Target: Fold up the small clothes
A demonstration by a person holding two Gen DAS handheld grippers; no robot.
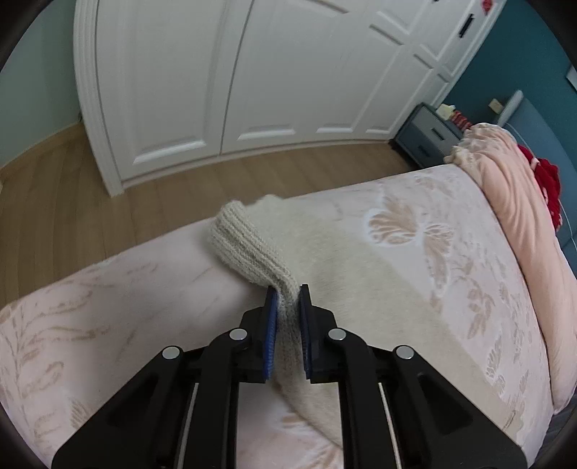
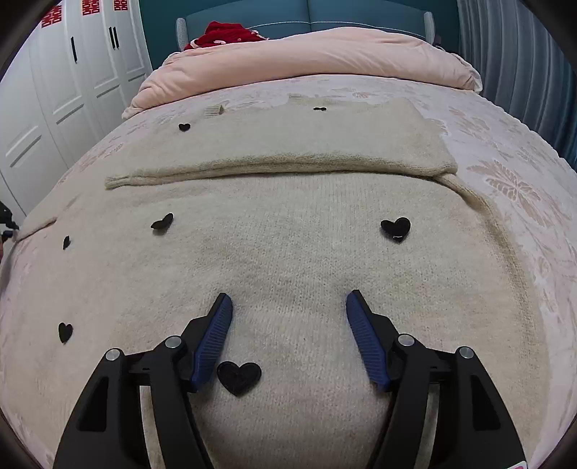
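A cream knitted sweater (image 2: pixel 288 259) with black heart patches lies spread on the bed, one sleeve (image 2: pixel 274 166) folded across its body. In the left wrist view, my left gripper (image 1: pixel 287 293) is shut on the ribbed cuff of the other sleeve (image 1: pixel 249 249) and holds it lifted above the bed edge. My right gripper (image 2: pixel 288 301) is open and empty, hovering just above the sweater's lower body, with a black heart patch (image 2: pixel 238 377) by its left finger.
The bed (image 1: pixel 450 270) has a pink floral cover. A folded pink duvet (image 2: pixel 306 57) and a red item (image 2: pixel 223 34) lie at the head. White wardrobe doors (image 1: pixel 234 79), wood floor (image 1: pixel 72 202) and a dark nightstand (image 1: pixel 429 139) stand beside the bed.
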